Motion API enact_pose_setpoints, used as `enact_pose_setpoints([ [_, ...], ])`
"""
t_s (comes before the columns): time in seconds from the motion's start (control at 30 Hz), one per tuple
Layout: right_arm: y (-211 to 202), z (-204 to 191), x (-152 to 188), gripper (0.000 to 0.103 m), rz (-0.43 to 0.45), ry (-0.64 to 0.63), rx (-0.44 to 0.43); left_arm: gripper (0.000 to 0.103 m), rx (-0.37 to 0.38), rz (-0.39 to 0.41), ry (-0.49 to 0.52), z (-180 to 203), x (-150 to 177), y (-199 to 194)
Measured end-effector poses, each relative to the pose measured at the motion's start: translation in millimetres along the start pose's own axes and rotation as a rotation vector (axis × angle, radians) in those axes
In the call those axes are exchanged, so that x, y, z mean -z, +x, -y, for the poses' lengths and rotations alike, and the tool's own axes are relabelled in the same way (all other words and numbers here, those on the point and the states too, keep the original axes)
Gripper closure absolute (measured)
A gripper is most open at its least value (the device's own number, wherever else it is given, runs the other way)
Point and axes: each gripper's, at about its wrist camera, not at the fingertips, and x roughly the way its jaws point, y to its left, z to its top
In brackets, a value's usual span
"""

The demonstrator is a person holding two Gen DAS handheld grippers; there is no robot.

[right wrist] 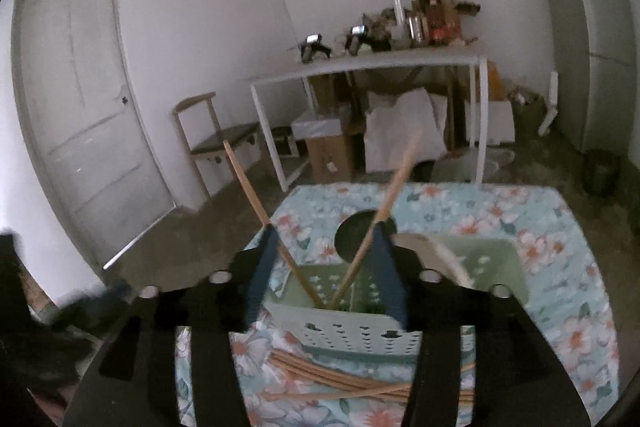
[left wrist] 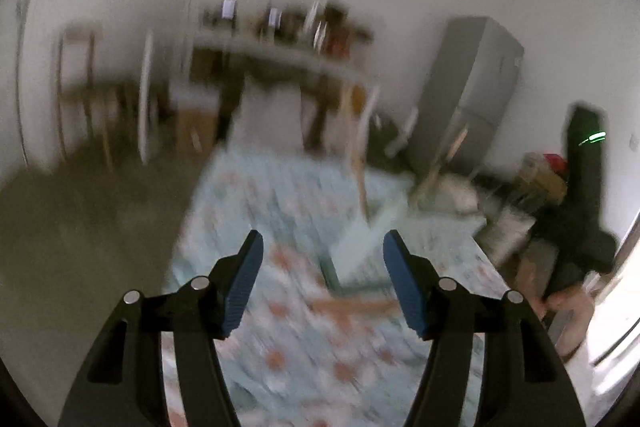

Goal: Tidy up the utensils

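A pale green perforated basket (right wrist: 360, 335) stands on the flowered tablecloth (right wrist: 540, 247). Two wooden handles (right wrist: 256, 195) lean out of it, crossing low down, and a pale wooden spoon (right wrist: 436, 255) rests on its right side. Several more wooden utensils (right wrist: 340, 379) lie flat on the cloth in front of it. My right gripper (right wrist: 326, 231) hovers just before the basket, open, its pads clear of both handles. In the blurred left wrist view my left gripper (left wrist: 323, 239) is open and empty above the cloth, with the basket (left wrist: 360, 251) and an upright handle (left wrist: 356, 163) ahead of it.
Past the table are a white shelf table (right wrist: 368, 63) piled with clutter, a wooden chair (right wrist: 208, 143), boxes and bags on the floor, a door (right wrist: 80, 99) to the left and a grey cabinet (right wrist: 592, 39) to the right. A dark blurred shape (left wrist: 580, 187) fills the right edge.
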Motion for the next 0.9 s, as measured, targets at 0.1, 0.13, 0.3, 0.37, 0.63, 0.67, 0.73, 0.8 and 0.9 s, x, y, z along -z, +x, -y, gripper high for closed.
enact_pose_setpoints([
  [0.1,-20,3,-4,0.041,0.039,-0.013,0.005,0.049,0.083,-0.144,-0.158,-18,23,31],
  [0.13,-29,6,-5,0.04,0.048,-0.01,0.007,0.052,0.12,-0.202,-0.23,-25,34,44],
  [0.3,-56,30,-5,0.04,0.081,0.055,0.008,0.053,0.271,-0.359,-0.477,-35,75,83],
  [0.37,-71,42,1,0.04,0.097,0.088,0.02,0.053,0.268,-0.367,-0.518,-34,81,90],
  [0.63,-87,117,57,0.038,0.021,0.306,0.155,0.065,0.24,-0.277,-0.594,-24,81,111],
  [0.67,-84,123,66,0.038,-0.004,0.331,0.171,0.068,0.239,-0.273,-0.603,-27,81,116],
  [0.73,-77,139,84,0.038,-0.054,0.399,0.187,0.083,0.242,-0.264,-0.629,-31,82,120],
  [0.8,-73,149,96,0.038,-0.084,0.444,0.202,0.089,0.262,-0.24,-0.67,-40,84,119],
  [0.9,-71,157,113,0.038,-0.112,0.497,0.207,0.092,0.294,-0.21,-0.709,-46,85,113],
])
